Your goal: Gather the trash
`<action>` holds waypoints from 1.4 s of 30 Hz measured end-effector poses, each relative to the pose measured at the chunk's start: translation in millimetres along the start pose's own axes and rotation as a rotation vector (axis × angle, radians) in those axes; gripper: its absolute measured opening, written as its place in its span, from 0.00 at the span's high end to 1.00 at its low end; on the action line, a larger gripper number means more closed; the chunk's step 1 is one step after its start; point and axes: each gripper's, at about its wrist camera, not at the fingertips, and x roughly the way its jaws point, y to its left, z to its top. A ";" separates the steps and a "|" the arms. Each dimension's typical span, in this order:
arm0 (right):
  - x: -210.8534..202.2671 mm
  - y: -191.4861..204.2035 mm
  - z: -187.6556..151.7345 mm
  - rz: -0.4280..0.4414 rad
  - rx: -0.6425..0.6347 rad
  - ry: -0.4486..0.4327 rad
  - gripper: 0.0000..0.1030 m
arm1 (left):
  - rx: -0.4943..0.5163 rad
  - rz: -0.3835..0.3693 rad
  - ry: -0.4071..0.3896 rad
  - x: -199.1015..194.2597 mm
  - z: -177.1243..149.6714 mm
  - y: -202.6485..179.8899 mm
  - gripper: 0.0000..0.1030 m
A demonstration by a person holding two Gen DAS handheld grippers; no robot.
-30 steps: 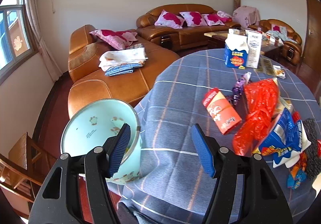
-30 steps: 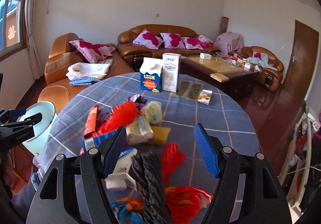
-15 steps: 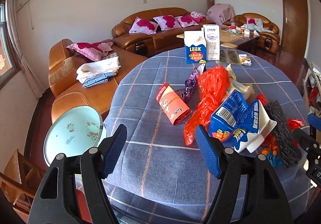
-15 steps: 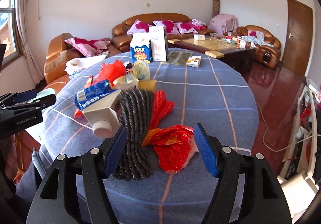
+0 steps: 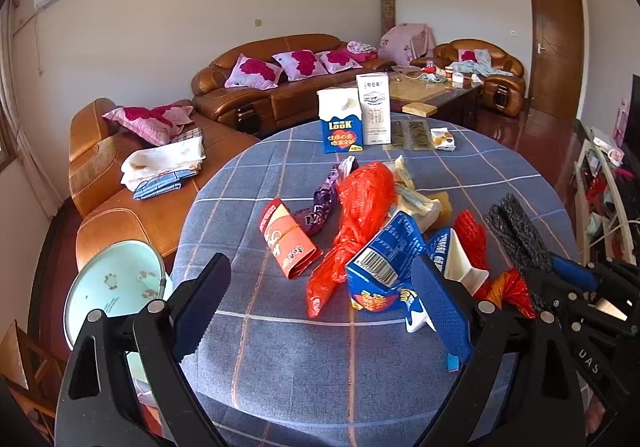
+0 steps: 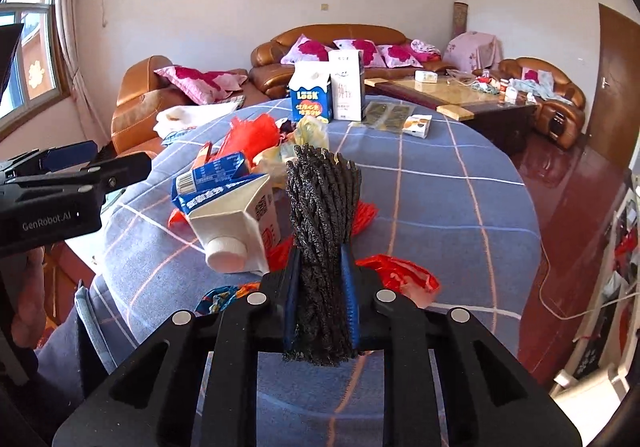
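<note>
My right gripper (image 6: 320, 259) is closing, and its pads press both sides of a dark grey mesh bundle (image 6: 322, 199) that stands up between them; the same bundle (image 5: 516, 231) shows at the right of the left wrist view. My left gripper (image 5: 320, 271) is opening wide above the checked blue tablecloth (image 5: 280, 347), with nothing between its fingers. Just beyond it lie a crushed blue-and-white carton (image 5: 384, 259), a red plastic bag (image 5: 364, 199), a red packet (image 5: 288, 243) and a purple wrapper (image 5: 320, 203). A pale green bin (image 5: 112, 287) stands below the table's left edge.
Two upright cartons (image 5: 340, 123) and a small box (image 5: 442, 139) stand at the table's far side. Red netting (image 5: 474, 235) and a red wrapper (image 6: 400, 275) lie near the bundle. A brown leather sofa (image 5: 132, 207) runs behind the bin, and a wooden chair (image 5: 16, 359) is at the lower left.
The left gripper swung right, from over the bin to over the trash pile, and its jaws widened. The right gripper came down and closed on the dark mesh bundle.
</note>
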 end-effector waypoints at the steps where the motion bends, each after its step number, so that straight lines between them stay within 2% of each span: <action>1: -1.5 -3.7 0.6 -0.011 0.005 -0.006 0.81 | 0.015 -0.010 -0.005 1.0 -0.1 -4.5 0.09; 8: 0.5 -13.6 -5.1 -0.037 0.023 -0.005 0.81 | 0.108 -0.062 0.001 8.0 -7.3 -28.9 0.07; 12: 4.3 -11.6 -6.2 -0.040 0.025 -0.004 0.80 | 0.147 -0.074 0.006 26.0 -10.3 -37.9 0.07; 16: 7.0 -12.2 -5.0 -0.045 0.024 -0.012 0.80 | 0.146 -0.073 0.015 48.4 -10.4 -37.2 0.07; 18: 6.9 -13.9 -5.0 -0.049 0.025 -0.015 0.80 | 0.129 -0.102 0.013 49.0 -9.0 -35.3 0.08; 20: 8.3 -15.8 -4.8 -0.050 0.032 -0.014 0.80 | 0.127 -0.120 0.011 50.0 -8.4 -35.9 0.12; 21: 9.3 -16.7 -4.6 -0.048 0.035 -0.013 0.80 | 0.127 -0.139 0.018 50.8 -8.8 -36.2 0.18; 26: 11.8 -13.4 -4.4 -0.044 0.030 -0.021 0.80 | 0.176 -0.149 -0.008 43.5 -14.0 -48.0 0.28; 33: 12.8 -12.3 -1.3 -0.046 0.029 -0.032 0.80 | 0.207 -0.182 -0.031 32.3 -15.7 -55.0 0.32; 38: 15.1 -12.8 -0.8 -0.046 0.029 -0.031 0.80 | 0.191 -0.176 -0.035 30.7 -13.8 -51.1 0.33; 39: 15.2 -12.6 -0.7 -0.047 0.028 -0.033 0.80 | 0.187 -0.209 -0.039 28.2 -12.8 -49.9 0.67; 42: 14.5 -14.1 1.0 -0.047 0.033 -0.042 0.80 | 0.172 -0.186 -0.028 22.9 -8.7 -46.8 0.91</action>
